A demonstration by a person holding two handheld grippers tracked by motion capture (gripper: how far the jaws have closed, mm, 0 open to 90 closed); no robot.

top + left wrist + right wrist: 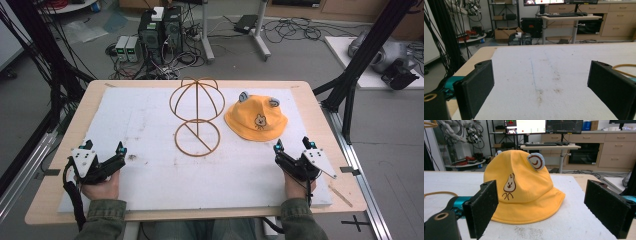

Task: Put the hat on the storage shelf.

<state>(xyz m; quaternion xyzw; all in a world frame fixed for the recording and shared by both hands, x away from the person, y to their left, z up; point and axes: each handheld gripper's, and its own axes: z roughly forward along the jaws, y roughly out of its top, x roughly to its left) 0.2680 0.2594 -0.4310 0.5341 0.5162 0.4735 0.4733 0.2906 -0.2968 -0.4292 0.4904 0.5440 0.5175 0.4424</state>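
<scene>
Sitting on white foam board (pixel 150 185): soft yellow eared bucket hat (pixel 255 119), upright beside wire hat stand (pixel 196 116); left gripper (pixel 104 149) & right gripper (pixel 294 145) both spread, empty.

hat (pixel 524 187) is bright yellow-orange with a brown cartoon critter and grey-blue ears; wire stand (pixel 197 116) is tan; white mat (pixel 150 125) has brownish smudges

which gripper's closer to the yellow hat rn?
Right. The right gripper sits open just in front of the yellow hat; the left gripper is across the table, past the wire stand.
</scene>
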